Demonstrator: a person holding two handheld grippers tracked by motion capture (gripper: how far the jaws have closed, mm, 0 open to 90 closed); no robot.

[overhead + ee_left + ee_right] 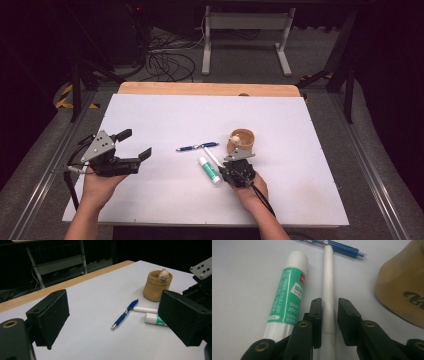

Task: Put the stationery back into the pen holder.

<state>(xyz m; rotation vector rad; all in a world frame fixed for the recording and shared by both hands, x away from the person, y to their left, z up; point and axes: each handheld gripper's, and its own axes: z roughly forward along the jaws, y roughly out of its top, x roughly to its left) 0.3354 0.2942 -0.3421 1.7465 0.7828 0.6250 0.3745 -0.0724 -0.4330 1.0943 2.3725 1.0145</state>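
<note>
- My right gripper lies low over the white table sheet, its two black jaws drawn narrow around the slim white plastic pen
- In the right gripper view that pen runs straight up the middle of the frame, its near end passing between my jaws; the left pad sits against its side, while a thin gap shows at the right pad, so I cannot tell whether the grip is firm
- The pen rests flat on the sheet, its far tip just short of the blue ballpoint pen with a silver tip, which lies crosswise beyond it
- Just left of the white pen, nearly parallel and outside my jaws, lies the white glue stick with a green label; it is close beside my left jaw
- To the right of the jaws stands the tan fabric pouch with dark script lettering, apart from the pen
- From the high view my right hand holds the gripper just below the pouch, which has a small beige figure poking from its top
- My left gripper hovers well apart at the left side of the sheet, jaws spread wide with nothing between them
</note>
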